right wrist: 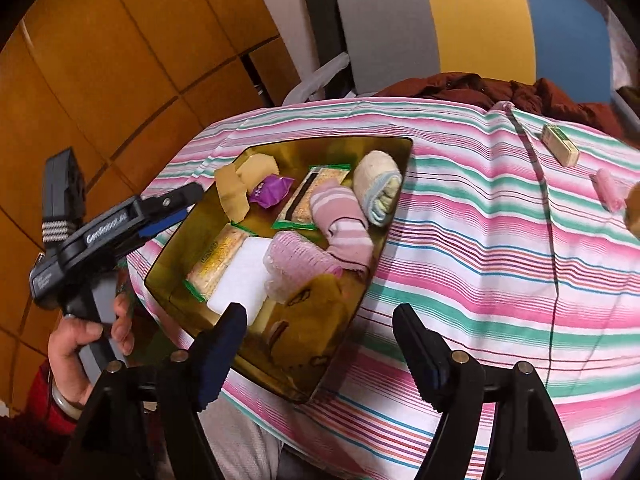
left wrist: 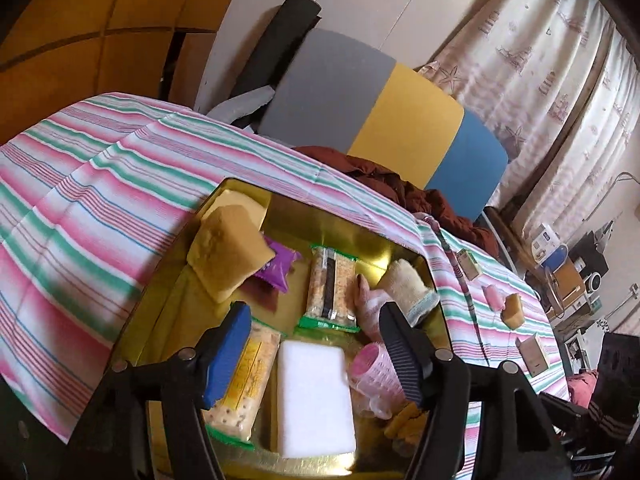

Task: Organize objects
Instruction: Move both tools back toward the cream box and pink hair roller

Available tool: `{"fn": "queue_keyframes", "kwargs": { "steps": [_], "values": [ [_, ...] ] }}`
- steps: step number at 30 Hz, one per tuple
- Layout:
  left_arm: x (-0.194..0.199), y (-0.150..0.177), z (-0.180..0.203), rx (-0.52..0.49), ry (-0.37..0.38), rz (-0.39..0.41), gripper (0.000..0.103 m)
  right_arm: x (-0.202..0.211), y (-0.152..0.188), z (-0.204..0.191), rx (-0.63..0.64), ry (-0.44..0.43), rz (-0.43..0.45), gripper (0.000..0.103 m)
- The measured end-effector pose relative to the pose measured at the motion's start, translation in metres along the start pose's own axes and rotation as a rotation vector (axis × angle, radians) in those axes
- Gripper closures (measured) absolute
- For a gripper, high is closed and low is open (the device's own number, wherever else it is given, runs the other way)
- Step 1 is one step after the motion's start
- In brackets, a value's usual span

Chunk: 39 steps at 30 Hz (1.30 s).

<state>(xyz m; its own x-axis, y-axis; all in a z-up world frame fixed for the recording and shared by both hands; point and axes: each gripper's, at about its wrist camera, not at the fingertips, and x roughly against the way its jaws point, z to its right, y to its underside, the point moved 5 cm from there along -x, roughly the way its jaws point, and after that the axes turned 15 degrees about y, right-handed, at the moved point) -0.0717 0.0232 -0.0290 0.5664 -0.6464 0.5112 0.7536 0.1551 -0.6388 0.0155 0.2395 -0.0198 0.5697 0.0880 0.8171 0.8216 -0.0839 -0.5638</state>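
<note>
A gold tray (left wrist: 360,240) (right wrist: 288,148) on the striped cloth holds a white foam block (left wrist: 316,396) (right wrist: 244,276), two cracker packs (left wrist: 332,288) (right wrist: 216,260), a pink roller (left wrist: 376,372) (right wrist: 296,264), a striped sock (left wrist: 372,308) (right wrist: 344,220), a rolled towel (left wrist: 408,284) (right wrist: 380,188), a purple packet (left wrist: 276,268) and yellow sponges (left wrist: 228,252) (right wrist: 316,320). My left gripper (left wrist: 312,320) (right wrist: 168,208) hangs open above the tray's near side, gripping nothing. Over the tray's near corner my right gripper (right wrist: 320,316) also stands open and empty.
Right of the tray the cloth carries a small box (left wrist: 468,264) (right wrist: 560,146), another pink roller (left wrist: 492,296) (right wrist: 608,190), a sponge (left wrist: 514,310) and a second box (left wrist: 534,354). A grey, yellow and blue chair back (left wrist: 360,100) stands behind the table. A hand (right wrist: 88,332) holds the left gripper's handle.
</note>
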Motion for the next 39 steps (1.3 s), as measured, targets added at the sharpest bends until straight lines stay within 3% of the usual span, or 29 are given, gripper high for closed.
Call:
{"fn": "queue_keyframes", "kwargs": {
  "steps": [16, 24, 39],
  "values": [
    [-0.025, 0.033, 0.079, -0.178, 0.128, -0.120, 0.035, 0.002, 0.005, 0.036, -0.069, 0.018, 0.000, 0.027],
    [-0.041, 0.050, 0.105, -0.208, 0.172, -0.186, 0.035, 0.005, 0.009, 0.071, -0.126, 0.055, 0.002, 0.027],
    [-0.076, 0.087, 0.172, -0.321, 0.255, -0.333, 0.035, 0.022, 0.005, 0.199, -0.257, 0.310, 0.000, 0.026]
  ]
}}
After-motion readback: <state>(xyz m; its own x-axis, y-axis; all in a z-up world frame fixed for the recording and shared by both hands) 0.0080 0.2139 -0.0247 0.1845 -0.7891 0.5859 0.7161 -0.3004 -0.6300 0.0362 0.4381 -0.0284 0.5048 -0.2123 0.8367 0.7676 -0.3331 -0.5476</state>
